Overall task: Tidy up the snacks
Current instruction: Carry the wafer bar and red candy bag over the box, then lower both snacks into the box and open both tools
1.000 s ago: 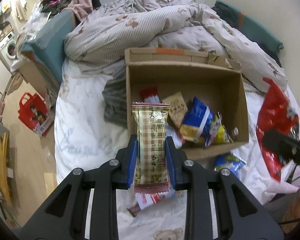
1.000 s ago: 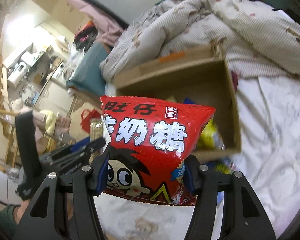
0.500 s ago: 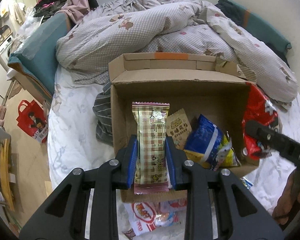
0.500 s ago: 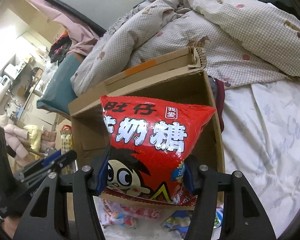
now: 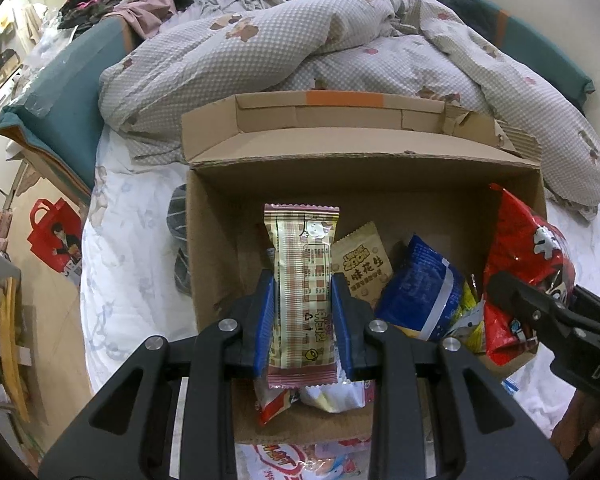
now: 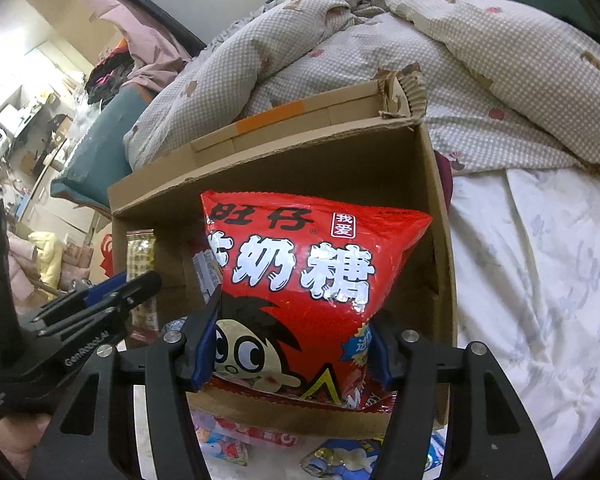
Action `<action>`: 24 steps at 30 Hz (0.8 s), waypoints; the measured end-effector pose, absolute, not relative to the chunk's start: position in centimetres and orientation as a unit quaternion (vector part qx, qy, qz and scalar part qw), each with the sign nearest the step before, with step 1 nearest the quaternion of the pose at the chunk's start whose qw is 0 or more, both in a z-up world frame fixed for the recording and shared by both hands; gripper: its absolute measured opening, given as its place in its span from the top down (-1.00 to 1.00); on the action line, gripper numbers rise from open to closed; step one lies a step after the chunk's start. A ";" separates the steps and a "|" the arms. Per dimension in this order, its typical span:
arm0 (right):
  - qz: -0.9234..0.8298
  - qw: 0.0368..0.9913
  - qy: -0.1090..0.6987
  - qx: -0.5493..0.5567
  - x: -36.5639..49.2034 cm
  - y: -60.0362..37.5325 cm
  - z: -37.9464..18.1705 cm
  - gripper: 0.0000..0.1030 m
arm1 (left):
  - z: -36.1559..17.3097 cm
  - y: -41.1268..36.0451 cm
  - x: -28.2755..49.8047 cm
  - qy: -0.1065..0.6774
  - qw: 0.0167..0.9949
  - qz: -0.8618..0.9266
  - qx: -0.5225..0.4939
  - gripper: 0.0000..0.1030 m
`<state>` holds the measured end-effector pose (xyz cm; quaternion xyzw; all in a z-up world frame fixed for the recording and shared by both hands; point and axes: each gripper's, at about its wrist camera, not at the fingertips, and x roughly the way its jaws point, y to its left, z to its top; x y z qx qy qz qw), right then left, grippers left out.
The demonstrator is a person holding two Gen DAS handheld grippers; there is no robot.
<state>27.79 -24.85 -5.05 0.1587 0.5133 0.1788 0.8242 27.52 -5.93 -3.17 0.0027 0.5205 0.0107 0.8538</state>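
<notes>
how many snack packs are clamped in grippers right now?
2. The plaid wafer pack is in the left gripper, the red candy bag in the right gripper; both are over the cardboard box.

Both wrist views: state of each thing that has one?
Brown cardboard box: open, flaps up, partly filled.
Tan plaid snack bar wrapper: sealed, upright, clamped over the box.
Red candy bag: sealed, puffy, held over the box.
Left gripper: jaws shut on the wrapper.
Right gripper: jaws shut on the bag.
</notes>
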 end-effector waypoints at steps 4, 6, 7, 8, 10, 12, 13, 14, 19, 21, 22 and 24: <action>0.179 0.822 0.516 0.163 27.8 -25.0 -5.2 -0.23 | -3.5 -6.2 27.6 0.521 0.854 0.006 0.001 0.53; 0.180 0.821 0.516 0.169 27.8 -25.1 -5.2 -0.23 | -3.6 -6.4 27.6 0.518 0.856 0.005 0.004 0.53; 0.180 0.820 0.515 0.173 27.8 -25.1 -5.2 -0.23 | -3.6 -6.5 27.6 0.516 0.856 0.005 0.004 0.53; 0.180 0.820 0.515 0.175 27.8 -25.1 -5.2 -0.23 | -3.6 -6.5 27.6 0.515 0.857 0.005 0.004 0.53; 0.180 0.821 0.512 0.178 27.8 -25.2 -5.1 -0.23 | -3.4 -6.6 27.7 0.513 0.858 0.004 0.003 0.53; 0.181 0.821 0.510 0.183 27.8 -25.3 -5.1 -0.23 | -3.4 -6.7 27.7 0.512 0.859 0.002 0.005 0.53; 0.182 0.820 0.510 0.186 27.8 -25.3 -5.2 -0.23 | -3.3 -6.7 27.7 0.510 0.860 0.003 0.008 0.53; 0.181 0.819 0.511 0.187 27.9 -25.3 -5.2 -0.23 | -3.2 -6.7 27.6 0.509 0.861 0.003 0.011 0.53; 0.181 0.820 0.508 0.190 27.9 -25.5 -5.1 -0.26 | -3.0 -6.6 27.5 0.509 0.861 0.002 0.012 0.48; 0.182 0.823 0.503 0.192 27.9 -25.6 -4.8 -0.26 | -2.8 -6.4 27.5 0.506 0.863 0.003 0.010 0.48; 0.182 0.824 0.501 0.194 27.9 -25.7 -4.7 -0.27 | -2.7 -6.4 27.5 0.504 0.863 0.005 0.011 0.48; 0.180 0.826 0.497 0.195 27.8 -25.8 -4.5 -0.51 | -2.6 -6.3 27.5 0.504 0.863 0.008 0.010 0.31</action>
